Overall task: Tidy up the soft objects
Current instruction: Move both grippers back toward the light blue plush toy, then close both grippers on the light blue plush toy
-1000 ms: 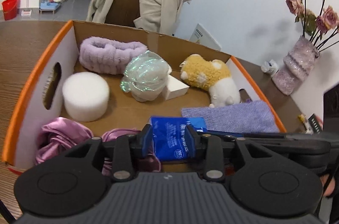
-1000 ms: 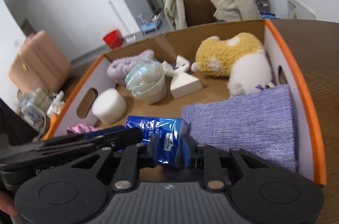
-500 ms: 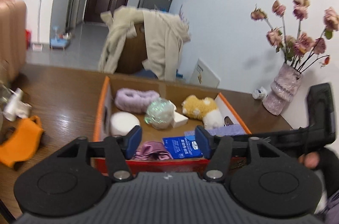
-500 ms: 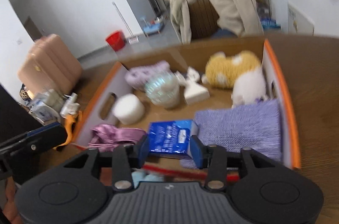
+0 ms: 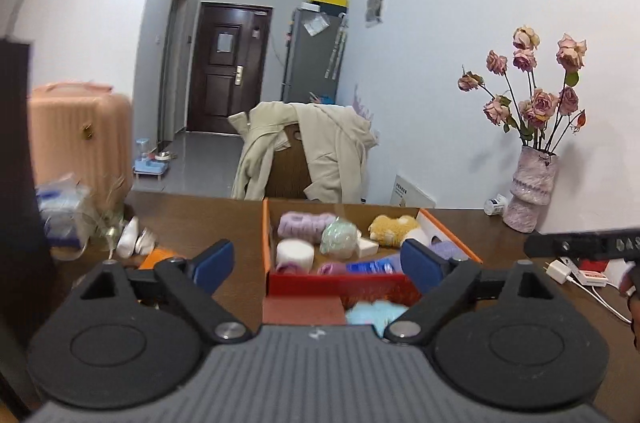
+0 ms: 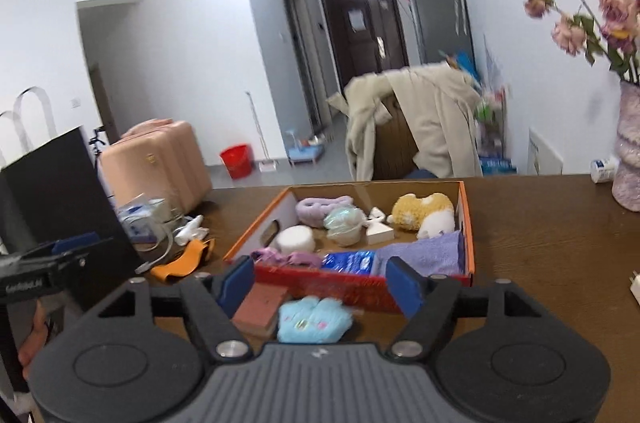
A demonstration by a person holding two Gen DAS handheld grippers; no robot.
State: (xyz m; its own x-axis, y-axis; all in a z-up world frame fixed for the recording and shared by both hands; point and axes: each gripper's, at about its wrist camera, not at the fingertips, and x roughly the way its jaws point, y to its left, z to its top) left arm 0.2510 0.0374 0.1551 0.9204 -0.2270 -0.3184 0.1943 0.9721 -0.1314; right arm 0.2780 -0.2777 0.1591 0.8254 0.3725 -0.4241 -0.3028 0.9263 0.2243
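A cardboard box with an orange rim (image 5: 265, 235) (image 6: 466, 219) stands on the brown table. In it lie a blue tissue pack (image 6: 347, 260), a purple cloth (image 6: 424, 253), a pink satin cloth (image 6: 280, 257), a white foam cylinder (image 5: 295, 252), a lilac headband (image 5: 302, 223), a shiny pouch (image 6: 342, 221) and a yellow-white plush (image 6: 424, 209). A pale blue fluffy item (image 6: 314, 319) and a red-brown block (image 6: 258, 309) lie in front of the box. My left gripper (image 5: 316, 259) and right gripper (image 6: 320, 285) hover back from the box, jaws opening, nothing between them.
A vase of dried roses (image 5: 532, 191) stands at the table's right by the wall. A white charger and cable (image 5: 560, 269) lie near it. An orange item (image 6: 184, 261) and plastic-wrapped clutter (image 5: 64, 219) sit left of the box. A coat-draped chair (image 5: 304, 151) is behind.
Both grippers let go of the blue tissue pack, which stays in the box. They pulled back and up from the box, and their jaws spread wide.
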